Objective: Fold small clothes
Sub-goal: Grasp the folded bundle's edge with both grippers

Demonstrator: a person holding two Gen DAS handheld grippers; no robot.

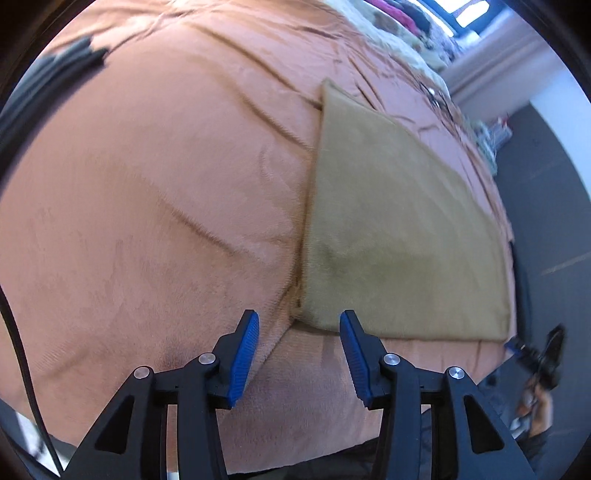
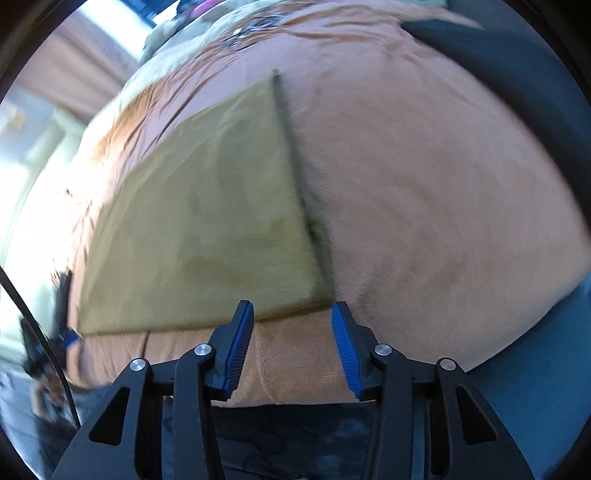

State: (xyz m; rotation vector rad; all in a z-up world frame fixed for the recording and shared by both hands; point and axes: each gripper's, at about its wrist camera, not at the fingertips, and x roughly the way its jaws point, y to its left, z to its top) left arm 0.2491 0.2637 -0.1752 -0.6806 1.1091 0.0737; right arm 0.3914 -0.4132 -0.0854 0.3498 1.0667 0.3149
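A tan cloth [image 1: 388,229] lies flat, folded into a neat rectangle, on the salmon-pink bed cover [image 1: 147,184]. My left gripper [image 1: 298,317] is open and empty, hovering just short of the cloth's near left corner. In the right wrist view the same cloth [image 2: 207,229] lies left of centre on the cover [image 2: 424,184]. My right gripper [image 2: 292,308] is open and empty at the cloth's near right corner. The other gripper shows blurred at the edge of each view, at the lower right in the left wrist view [image 1: 543,350] and at the lower left in the right wrist view [image 2: 55,332].
A dark garment [image 2: 517,74] lies at the far right of the bed, and shows as a dark strip at the far left in the left wrist view [image 1: 70,55]. Patterned bedding and clutter [image 1: 406,26] sit at the far end. The bed's near edge [image 1: 314,454] drops to dark floor.
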